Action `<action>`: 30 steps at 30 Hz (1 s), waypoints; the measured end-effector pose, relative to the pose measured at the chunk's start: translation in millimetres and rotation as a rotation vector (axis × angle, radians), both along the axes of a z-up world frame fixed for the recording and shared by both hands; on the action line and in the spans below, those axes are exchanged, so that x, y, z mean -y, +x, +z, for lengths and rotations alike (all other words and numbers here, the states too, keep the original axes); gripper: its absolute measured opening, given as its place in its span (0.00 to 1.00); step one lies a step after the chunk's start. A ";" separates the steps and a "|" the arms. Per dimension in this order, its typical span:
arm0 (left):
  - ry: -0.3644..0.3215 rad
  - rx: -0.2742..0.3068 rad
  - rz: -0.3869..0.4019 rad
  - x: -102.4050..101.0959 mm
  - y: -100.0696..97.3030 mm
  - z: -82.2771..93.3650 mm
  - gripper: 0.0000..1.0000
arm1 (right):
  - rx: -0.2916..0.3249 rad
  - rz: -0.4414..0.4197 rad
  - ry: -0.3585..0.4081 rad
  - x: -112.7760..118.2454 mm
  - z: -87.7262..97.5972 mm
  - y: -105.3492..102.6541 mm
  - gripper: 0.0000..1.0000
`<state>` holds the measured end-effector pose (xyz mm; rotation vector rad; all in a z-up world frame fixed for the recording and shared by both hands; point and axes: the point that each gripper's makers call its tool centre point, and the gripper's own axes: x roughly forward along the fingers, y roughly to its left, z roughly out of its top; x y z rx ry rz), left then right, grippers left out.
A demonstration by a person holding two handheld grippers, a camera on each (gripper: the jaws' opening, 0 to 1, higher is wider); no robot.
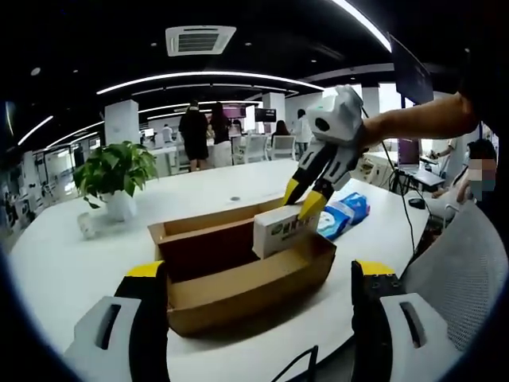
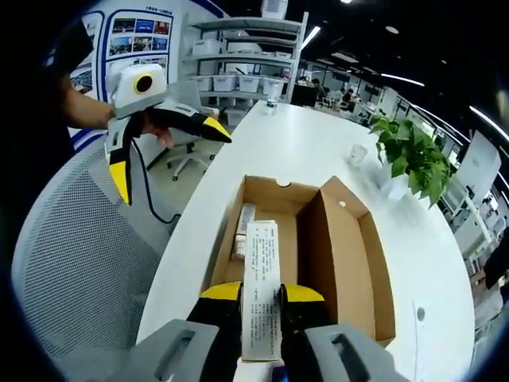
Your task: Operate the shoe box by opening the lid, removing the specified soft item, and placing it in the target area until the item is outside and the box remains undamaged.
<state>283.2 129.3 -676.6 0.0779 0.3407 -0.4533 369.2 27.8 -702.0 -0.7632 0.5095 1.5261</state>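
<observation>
The shoe box (image 2: 318, 255) is lying open on the bench (image 2: 318, 143); the right gripper (image 2: 261, 296) is clamping the tissue pack (image 2: 261, 286), lifting it out. The left gripper (image 1: 258, 274) is waiting wide at 6 o'clock; placing is remaining.

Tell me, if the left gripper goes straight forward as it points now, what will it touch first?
Most likely the near long wall of the open shoe box, which lies directly ahead between the open fingers of the left gripper. The white pack held by the right gripper is farther back, though depth is uncertain.
</observation>
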 end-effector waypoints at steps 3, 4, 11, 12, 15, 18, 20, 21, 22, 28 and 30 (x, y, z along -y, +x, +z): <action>0.001 -0.002 0.000 0.5 -0.2 -0.1 1.00 | 0.007 -0.004 0.004 4.8 4.2 2.7 0.13; 0.001 -0.003 0.000 0.0 -0.2 -0.8 1.00 | 0.009 -0.005 0.005 6.2 5.4 3.7 0.13; 0.002 -0.007 -0.001 0.3 -0.4 -1.7 1.00 | 0.023 -0.019 0.017 18.8 16.5 11.8 0.13; 0.004 -0.009 -0.002 -0.4 -0.3 -2.7 1.00 | 0.025 -0.024 0.018 21.6 18.3 13.7 0.13; 0.005 -0.009 -0.004 0.2 -0.4 -2.8 1.00 | 0.028 -0.036 0.022 28.7 22.2 17.9 0.13; 0.006 -0.011 -0.004 0.9 -0.5 -2.7 1.00 | 0.035 -0.045 0.021 36.5 25.6 21.4 0.13; 0.006 -0.012 -0.005 1.6 -0.7 -2.7 1.00 | 0.039 -0.053 0.020 42.8 27.7 24.3 0.13; 0.007 -0.012 -0.005 2.0 -0.8 -2.7 1.00 | 0.042 -0.060 0.020 46.4 28.9 26.4 0.13; 0.008 -0.013 -0.006 2.2 -0.8 -3.0 1.00 | 0.044 -0.064 0.020 48.7 29.7 27.6 0.13; 0.010 -0.018 -0.010 3.7 -1.4 -3.5 1.00 | 0.058 -0.088 0.015 65.5 34.8 35.6 0.13; 0.012 -0.019 -0.011 3.9 -1.4 -3.7 1.00 | 0.062 -0.096 0.014 71.2 36.2 38.6 0.13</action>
